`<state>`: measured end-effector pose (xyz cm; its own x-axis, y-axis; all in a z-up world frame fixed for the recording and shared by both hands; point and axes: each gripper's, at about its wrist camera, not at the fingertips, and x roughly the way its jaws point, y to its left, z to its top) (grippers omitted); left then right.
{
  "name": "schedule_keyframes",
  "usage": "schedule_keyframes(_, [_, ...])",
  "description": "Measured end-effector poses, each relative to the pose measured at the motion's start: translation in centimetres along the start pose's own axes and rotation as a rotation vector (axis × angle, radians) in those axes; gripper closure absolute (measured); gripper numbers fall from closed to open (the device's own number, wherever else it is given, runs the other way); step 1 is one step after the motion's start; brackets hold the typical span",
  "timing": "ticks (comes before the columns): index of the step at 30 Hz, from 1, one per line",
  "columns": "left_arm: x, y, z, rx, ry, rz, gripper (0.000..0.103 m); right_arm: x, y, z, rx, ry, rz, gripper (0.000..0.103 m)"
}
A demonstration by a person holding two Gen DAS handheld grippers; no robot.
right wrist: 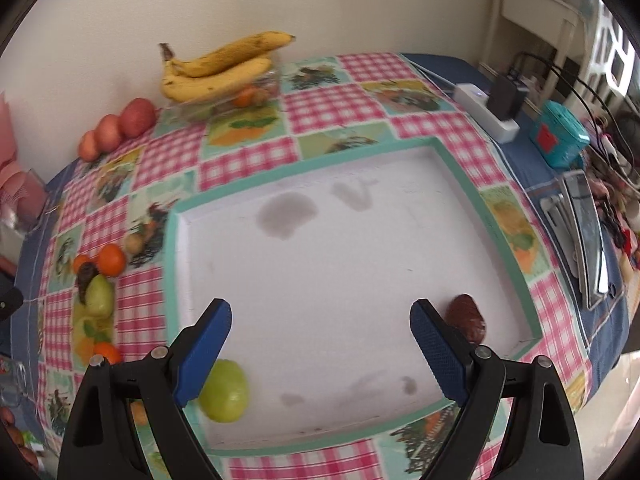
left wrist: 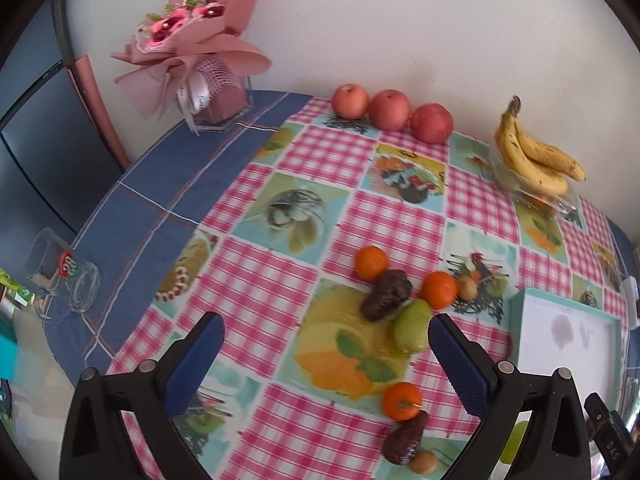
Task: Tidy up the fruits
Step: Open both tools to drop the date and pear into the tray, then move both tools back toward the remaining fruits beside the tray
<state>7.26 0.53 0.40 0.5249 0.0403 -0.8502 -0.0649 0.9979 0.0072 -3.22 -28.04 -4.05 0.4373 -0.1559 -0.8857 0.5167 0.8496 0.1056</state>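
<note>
My left gripper (left wrist: pixel 326 330) hangs open over the checked tablecloth, empty. Just past its right finger lies a green pear (left wrist: pixel 412 326) with a dark brown fruit (left wrist: pixel 386 294) and two oranges (left wrist: pixel 371 263) (left wrist: pixel 439 290) beside it. Nearer lie a third orange (left wrist: pixel 401 401), another dark fruit (left wrist: pixel 404 438) and a small tan fruit (left wrist: pixel 422 462). My right gripper (right wrist: pixel 320 320) is open above the white tray (right wrist: pixel 504 232) with a teal rim. In the tray lie a green pear (right wrist: pixel 224 392) by the left finger and a dark brown fruit (right wrist: pixel 466 318) by the right finger.
Three apples (left wrist: pixel 390 110) line the wall. Bananas (left wrist: pixel 536 156) rest on a clear bowl (left wrist: pixel 560 202). A bouquet (left wrist: pixel 188 40) stands at the back left, a glass mug (left wrist: pixel 66 274) at the left edge. A power strip (right wrist: pixel 486 110), teal box (right wrist: pixel 560 136) and cables crowd the right.
</note>
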Motion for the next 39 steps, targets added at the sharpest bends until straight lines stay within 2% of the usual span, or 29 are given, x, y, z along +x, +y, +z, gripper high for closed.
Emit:
schedule_keyframes(6, [-0.8, 2.0, 0.6, -0.015, -0.018, -0.02, 0.0, -0.8, 4.3, -0.2, -0.066, 0.007, 0.116, 0.012])
schedule_keyframes(12, [-1.0, 4.3, 0.9, -0.064, -0.02, -0.025, 0.0, -1.1, 8.5, -0.9, -0.151, 0.016, 0.186, 0.012])
schedule_keyframes(16, [-0.3, 4.9, 0.9, -0.073, 0.005, -0.028, 0.0, -0.4, 11.0, -1.8, -0.198, 0.069, 0.219, 0.012])
schedule_keyframes(21, [1.4, 4.7, 0.5, -0.045, 0.066, -0.015, 0.0, 0.9, 13.5, -3.2, -0.264, 0.144, 0.217, 0.012])
schedule_keyframes(25, [2.9, 4.3, 0.0, -0.029, 0.126, -0.037, 0.0, 1.6, 13.9, -3.9, -0.283, 0.194, 0.225, 0.012])
schedule_keyframes(28, [3.5, 4.0, -0.5, -0.025, 0.155, -0.056, 0.0, 1.5, 13.6, -4.2, -0.282, 0.194, 0.225, 0.014])
schedule_keyframes(29, [3.8, 3.9, -0.6, -0.027, 0.167, -0.069, 0.0, 1.5, 13.5, -4.3, -0.279, 0.198, 0.226, 0.019])
schedule_keyframes(30, [4.1, 3.7, -0.9, -0.028, 0.184, -0.081, 0.0, 1.6, 13.3, -4.5, -0.274, 0.206, 0.231, 0.029])
schedule_keyframes(32, [4.6, 3.3, -1.4, -0.021, 0.214, -0.096, 0.0, 1.8, 13.3, -4.7, -0.274, 0.226, 0.239, 0.038])
schedule_keyframes(37, [5.6, 2.8, -2.5, -0.029, 0.264, -0.109, 0.001, 2.6, 13.5, -5.8, -0.292, 0.274, 0.258, 0.044])
schedule_keyframes(39, [5.9, 2.9, -2.8, -0.041, 0.277, -0.109, 0.001, 2.7, 13.6, -6.2, -0.301, 0.276, 0.253, 0.052])
